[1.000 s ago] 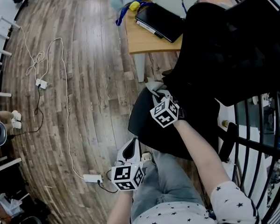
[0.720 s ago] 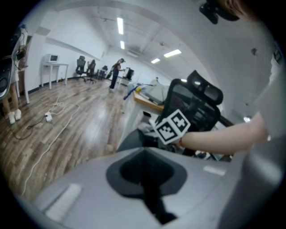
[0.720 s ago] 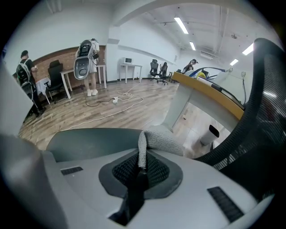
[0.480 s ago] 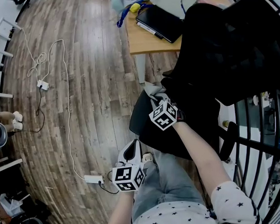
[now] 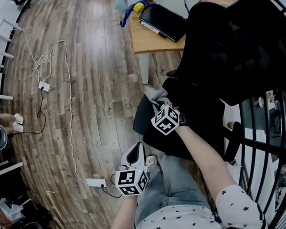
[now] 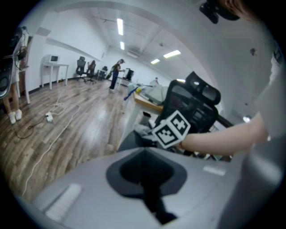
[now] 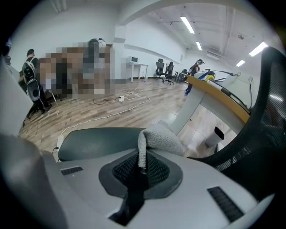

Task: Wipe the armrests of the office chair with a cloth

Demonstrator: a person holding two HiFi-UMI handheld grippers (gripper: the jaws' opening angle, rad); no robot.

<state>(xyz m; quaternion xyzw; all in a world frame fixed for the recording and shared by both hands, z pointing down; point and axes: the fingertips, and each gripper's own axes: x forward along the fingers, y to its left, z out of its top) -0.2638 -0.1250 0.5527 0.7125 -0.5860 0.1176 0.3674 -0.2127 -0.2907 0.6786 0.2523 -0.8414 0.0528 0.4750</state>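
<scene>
A grey cloth (image 5: 155, 93) (image 7: 161, 136) is pinched in my right gripper (image 5: 159, 101) (image 7: 142, 167), which is shut on it. The cloth rests on the far end of a dark padded armrest (image 5: 144, 117) (image 7: 98, 141) of the black office chair (image 5: 232, 44), whose mesh back rises at the right. My left gripper (image 5: 136, 147) (image 6: 144, 154) hangs lower, near the person's knee and apart from the chair; its jaws are shut with nothing between them. In the left gripper view, the right gripper's marker cube (image 6: 170, 129) shows ahead, in front of the chair.
A wooden desk (image 5: 151, 42) (image 7: 219, 96) with a black laptop (image 5: 164, 21) stands just beyond the chair. A white power strip (image 5: 95, 182) and a long cable (image 5: 67, 107) lie on the wood floor at the left. A black metal rack (image 5: 270, 147) is at the right.
My right gripper has slid a little back along the armrest toward the person, dragging the cloth with it. The left gripper has hardly moved.
</scene>
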